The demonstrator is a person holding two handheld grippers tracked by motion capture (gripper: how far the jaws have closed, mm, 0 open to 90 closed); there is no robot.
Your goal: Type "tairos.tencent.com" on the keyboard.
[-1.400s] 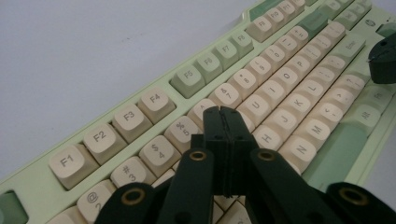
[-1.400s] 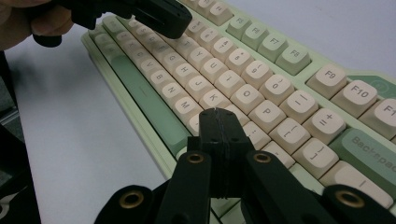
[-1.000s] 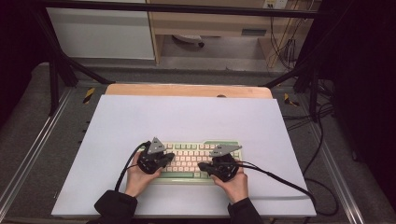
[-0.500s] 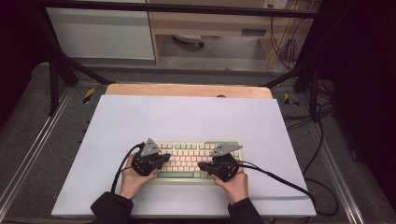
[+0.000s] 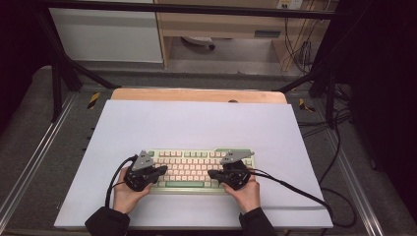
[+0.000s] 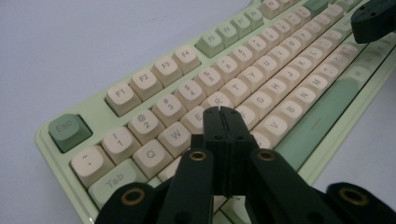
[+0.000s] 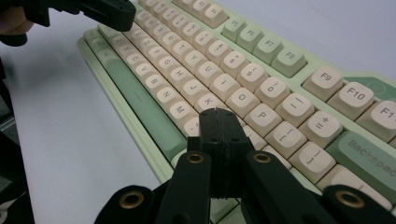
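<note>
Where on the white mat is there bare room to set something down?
The white mat is bare behind the keyboard up to the wooden edge, and on strips at either end. The near edge is crowded by both hands and the right gripper's cable.

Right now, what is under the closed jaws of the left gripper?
The left gripper, jaws shut together, is over the left letter keys of the keyboard, near E and R. The keys directly beneath the jaws are covered, and whether the tip touches a key cannot be told.
</note>
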